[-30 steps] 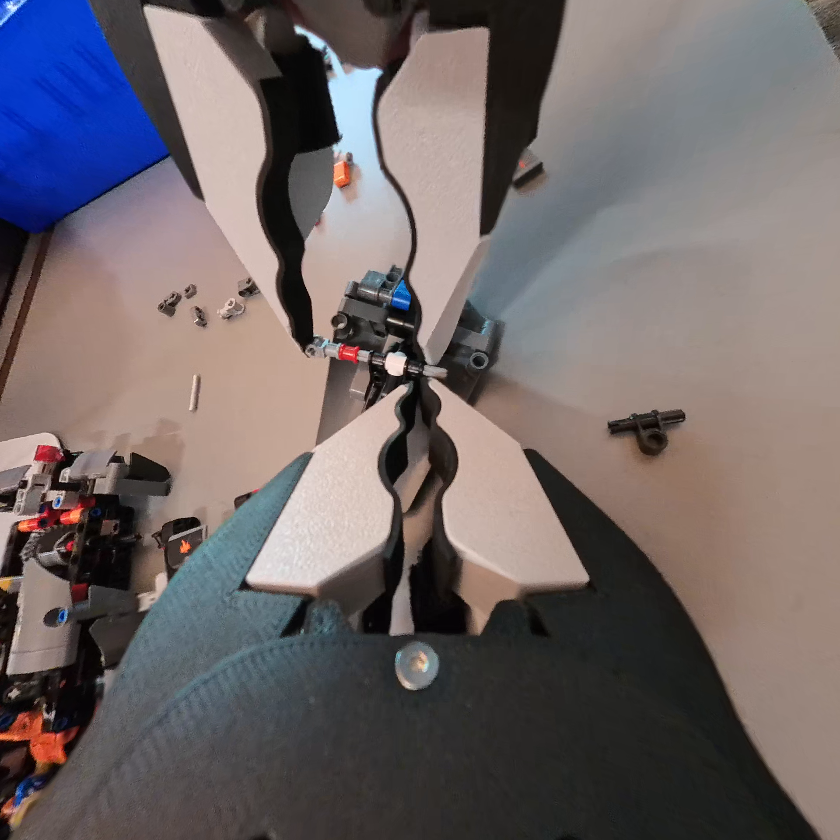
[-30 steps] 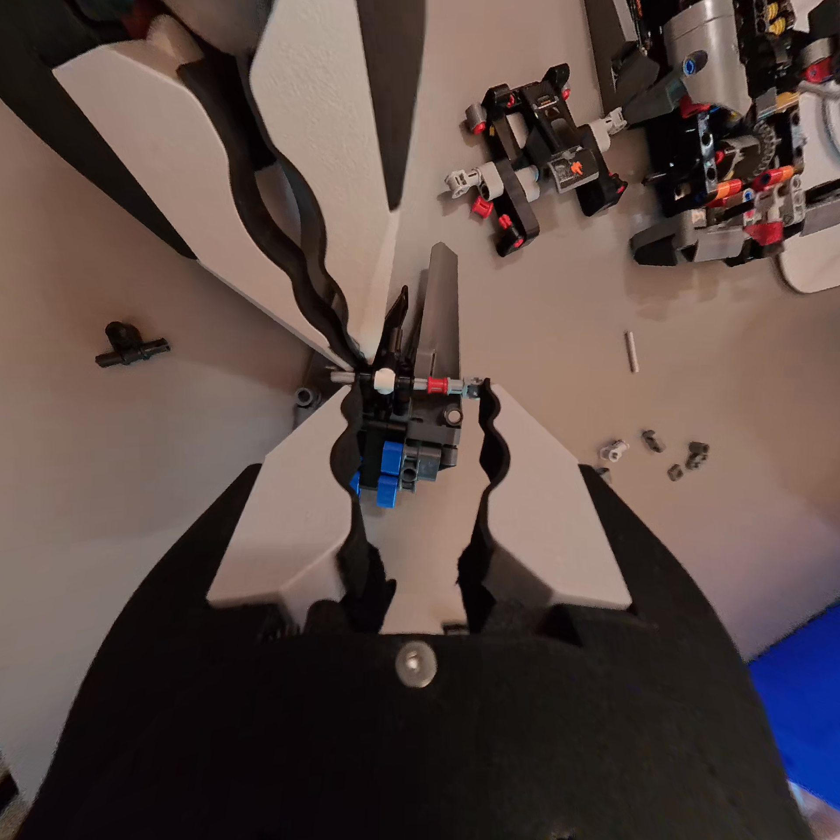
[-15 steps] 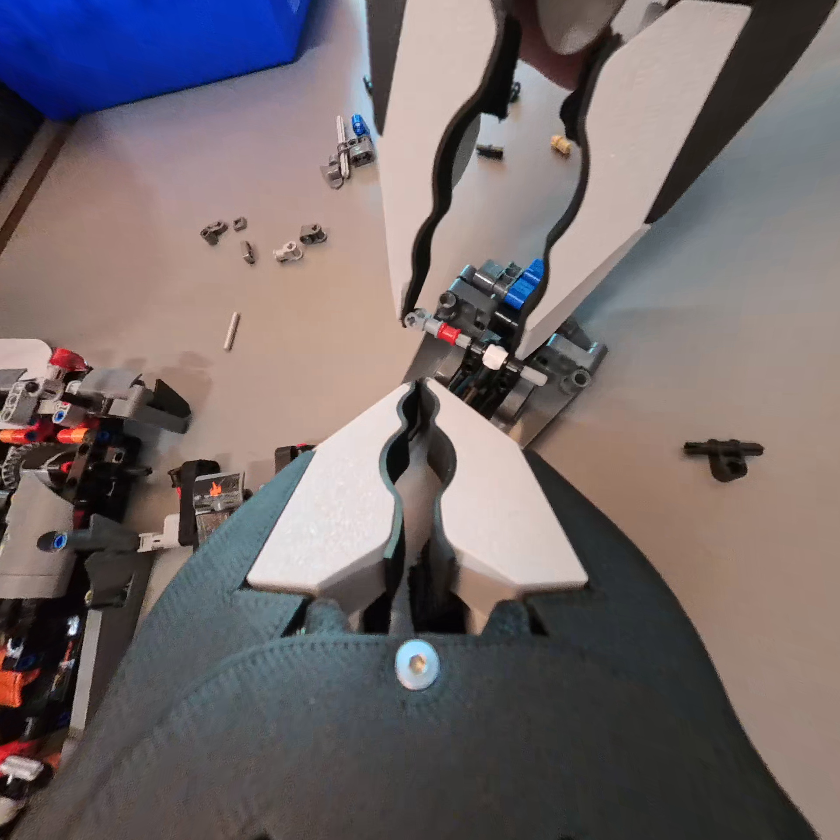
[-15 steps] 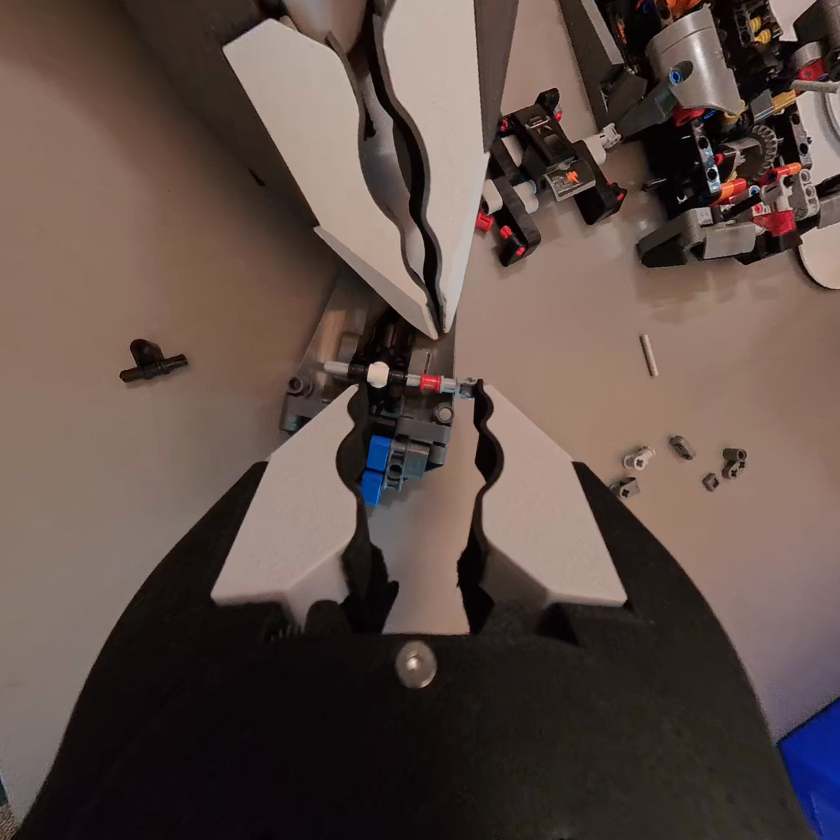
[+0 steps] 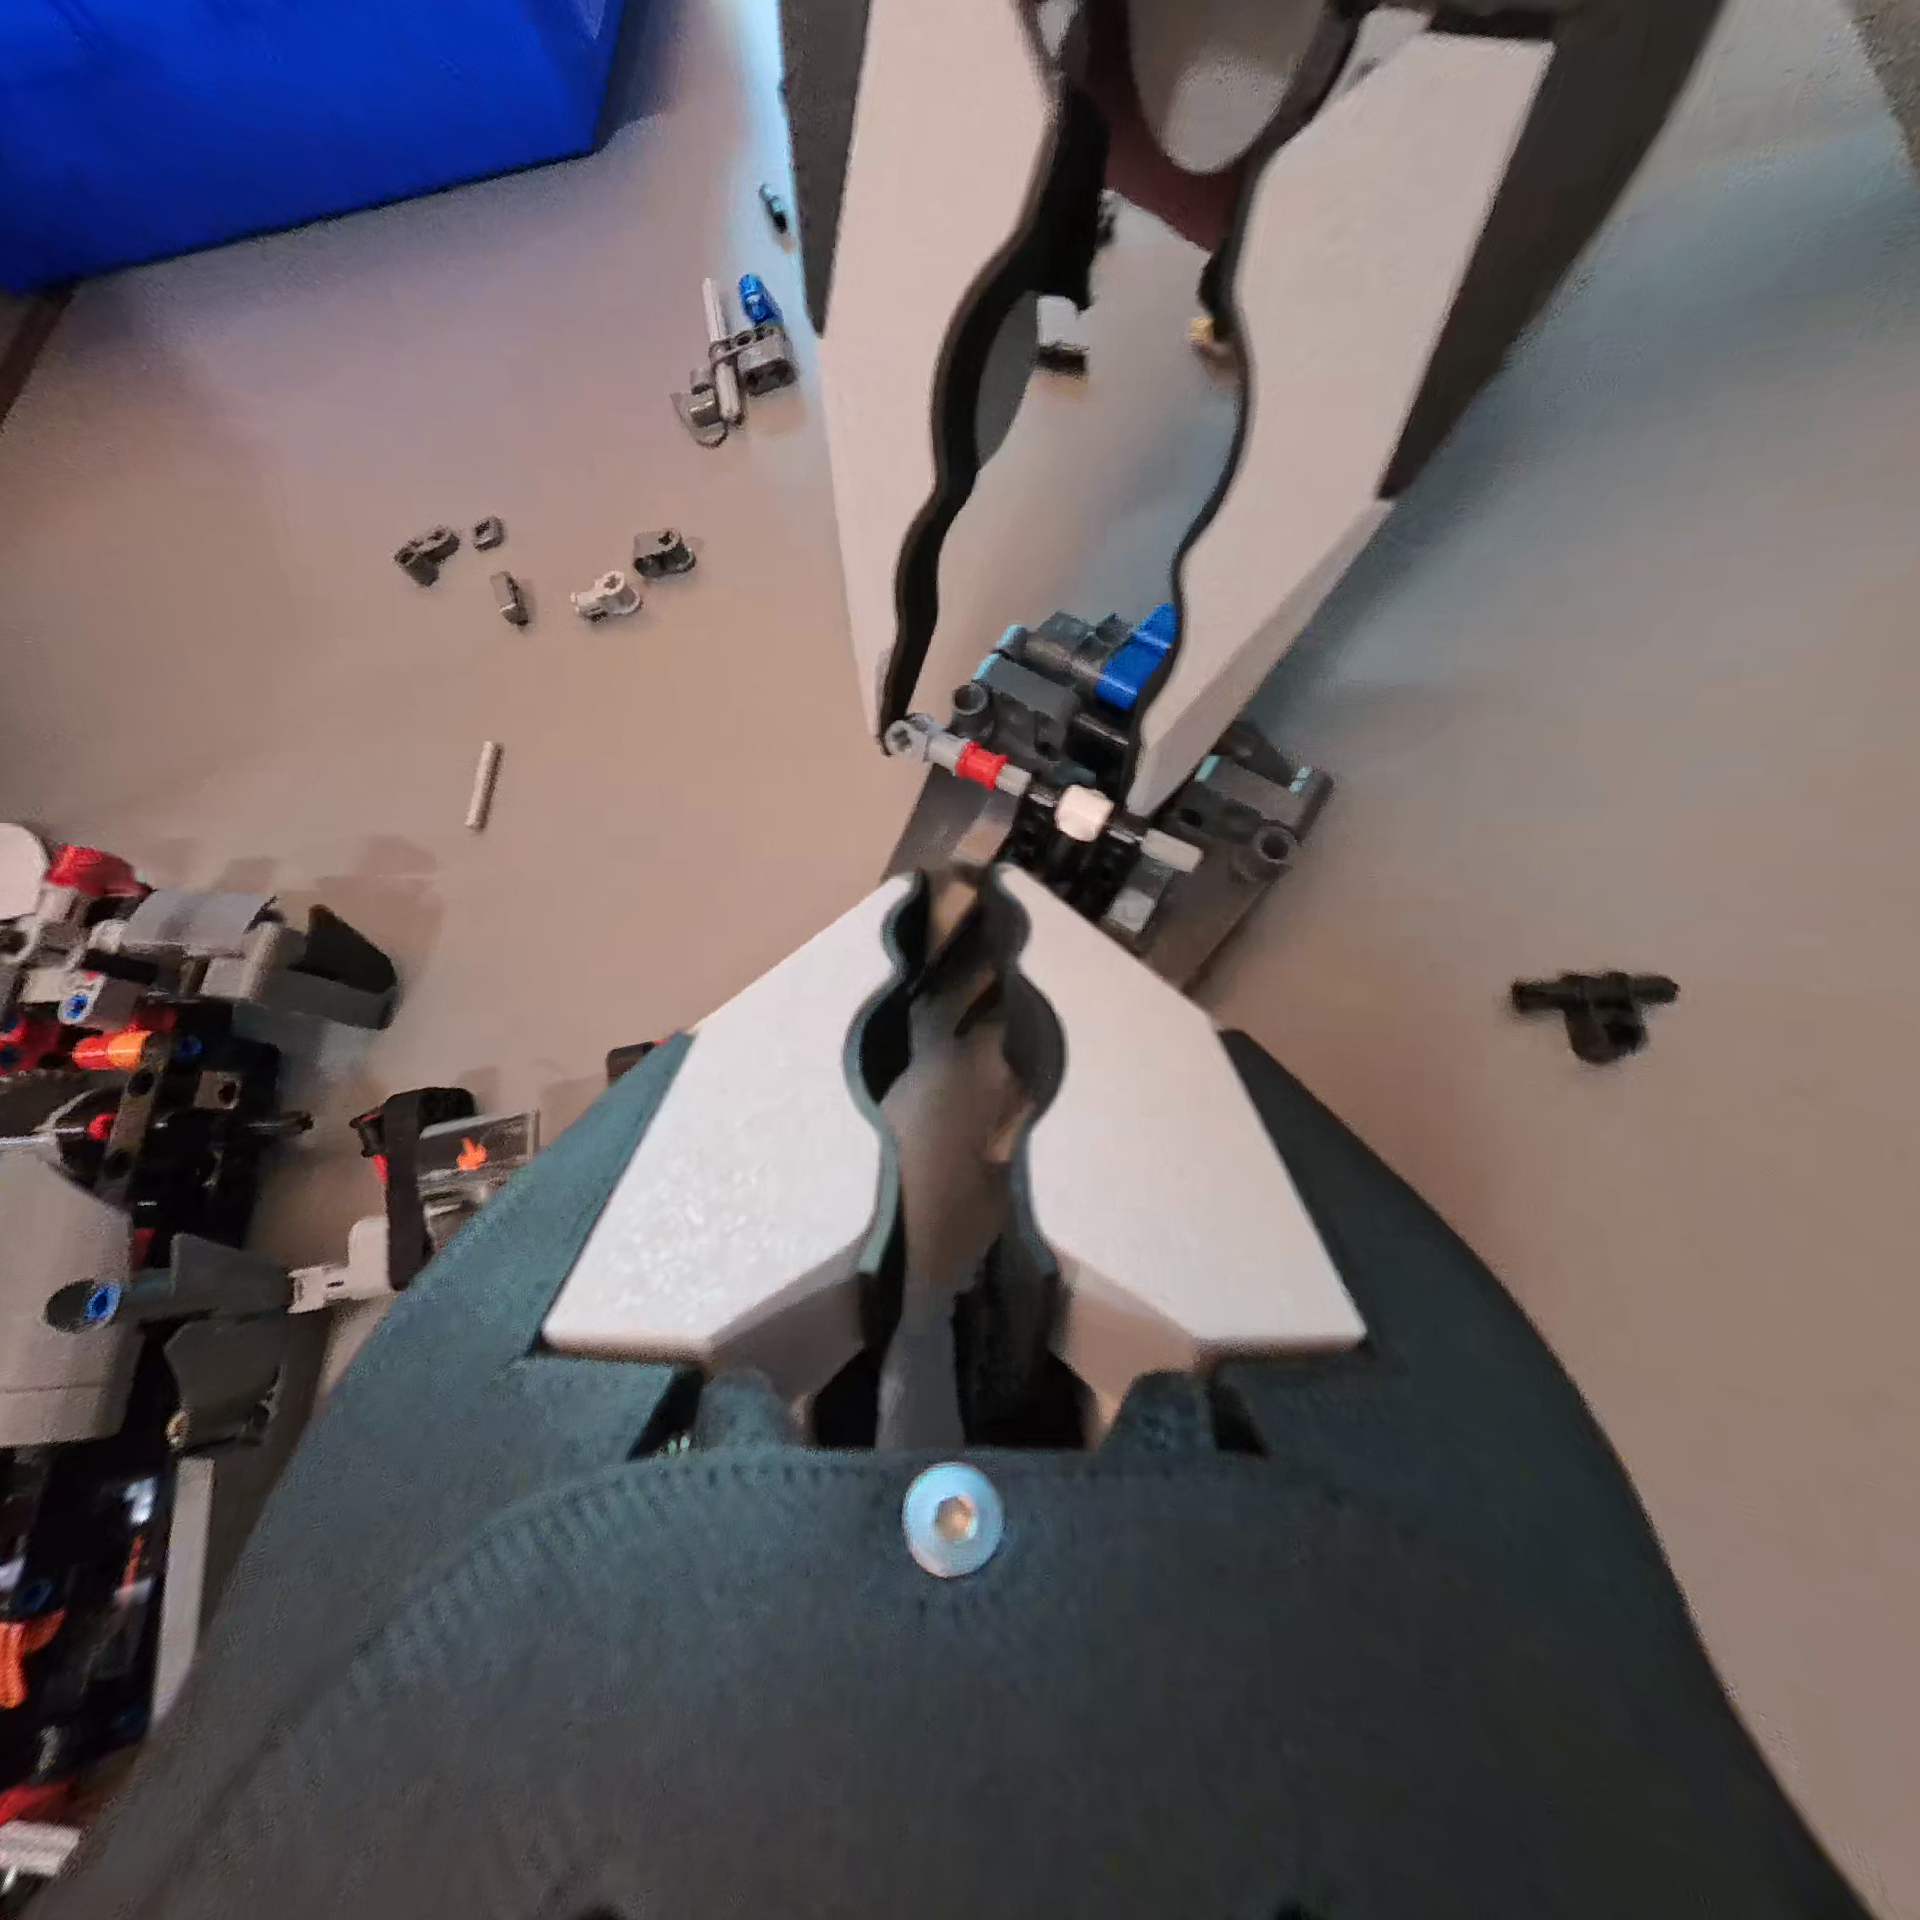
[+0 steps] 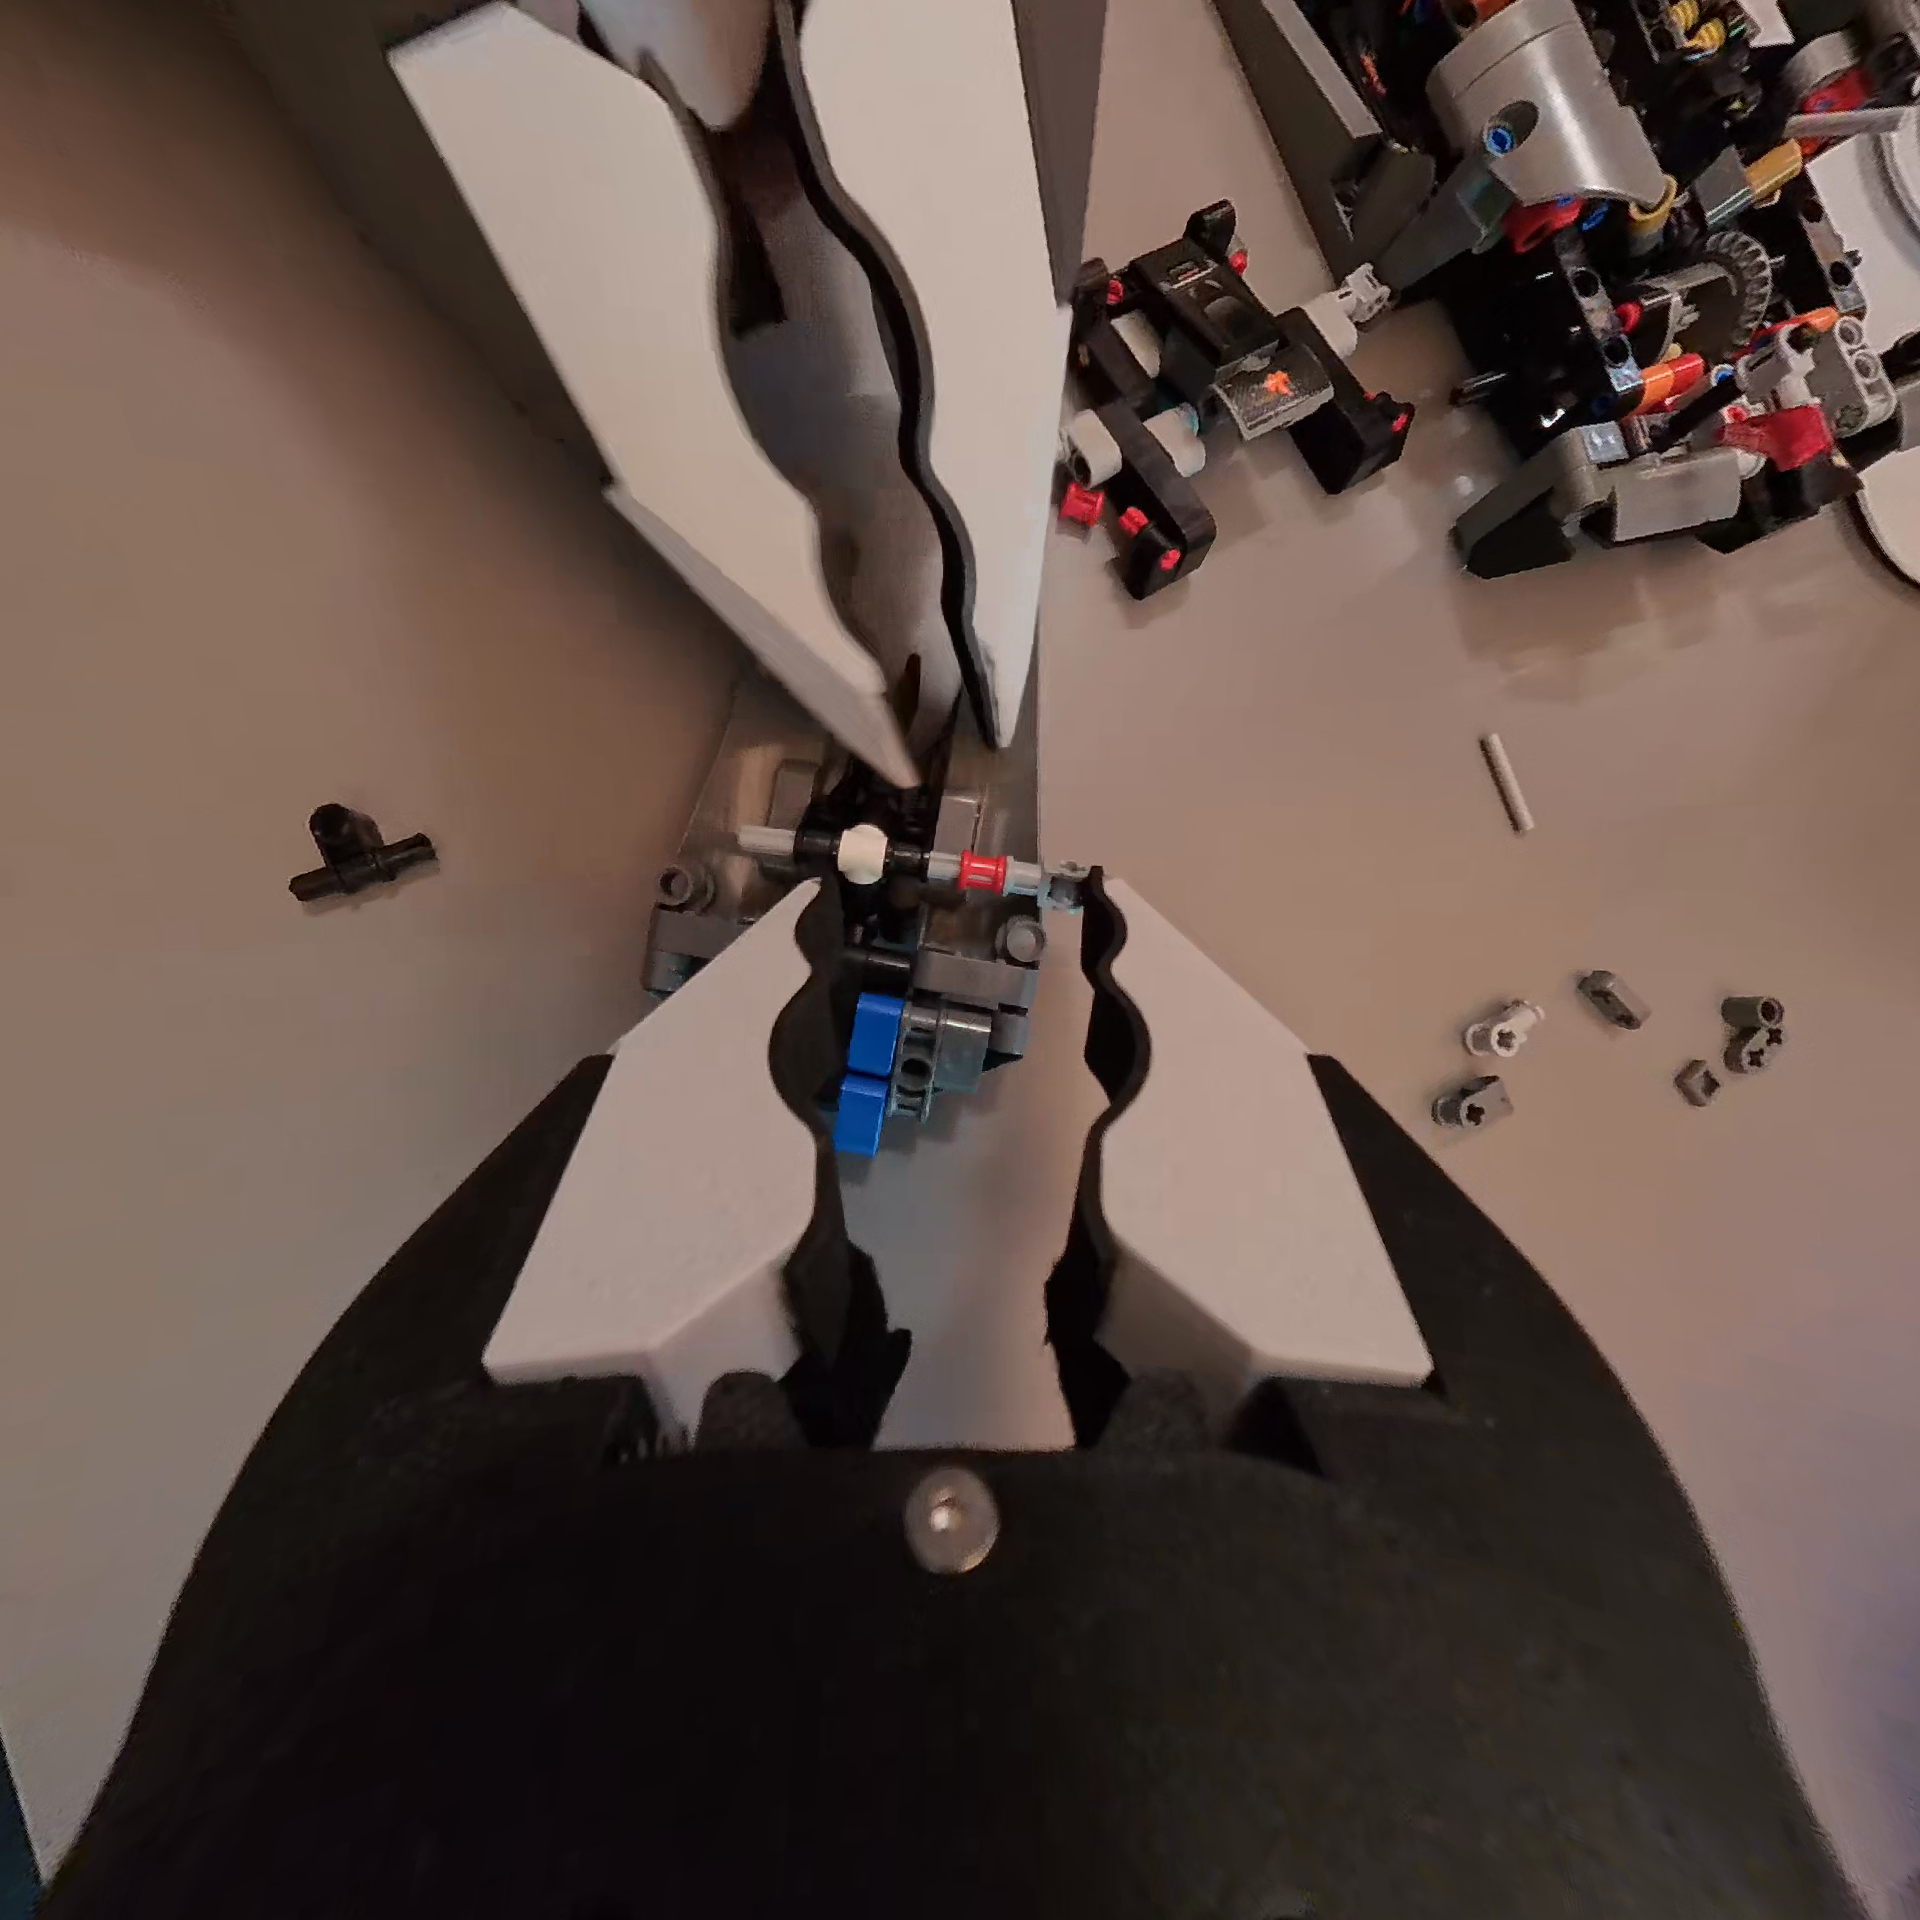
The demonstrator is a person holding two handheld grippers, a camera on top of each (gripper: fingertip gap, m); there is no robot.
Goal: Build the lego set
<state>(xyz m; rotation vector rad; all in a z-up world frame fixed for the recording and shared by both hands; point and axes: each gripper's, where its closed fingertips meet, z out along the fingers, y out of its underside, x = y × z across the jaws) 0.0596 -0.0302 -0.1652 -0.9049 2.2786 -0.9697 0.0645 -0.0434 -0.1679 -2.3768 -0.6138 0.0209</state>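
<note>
**Sub-assembly pinned between two tools, main model still waiting**

The build looks partway done. A large grey, black and red model (image 6: 1662,270) sits off to one side of the surface (image 6: 1351,1558), with a smaller black sub-assembly (image 6: 1226,384) just beside it. Loose parts are still unplaced: a cluster of small grey connectors (image 6: 1621,1049), a pale short axle (image 6: 1507,781), a black T-shaped connector (image 6: 358,852) and, farther off, a grey-and-blue piece (image 5: 738,353). By my reading, a good deal of joining remains.

The piece in hand is a dark grey and blue sub-assembly (image 6: 914,997) resting on the surface, with a cross axle (image 6: 914,857) carrying a white bush and a red bush running across its top.

The right tool (image 6: 951,894) stands fairly wide, its fingers straddling the sub-assembly; the right fingertip (image 6: 1101,904) is touching or nearly touching the grey end of the axle, while the left finger lies against the blue bricks. It brackets the piece rather than squeezing it.

The left tool (image 5: 956,894) is nearly closed, with only a thin gap, and its tips pinch what looks like a thin grey panel at the edge of the sub-assembly, though blur makes the grip hard to confirm
</note>
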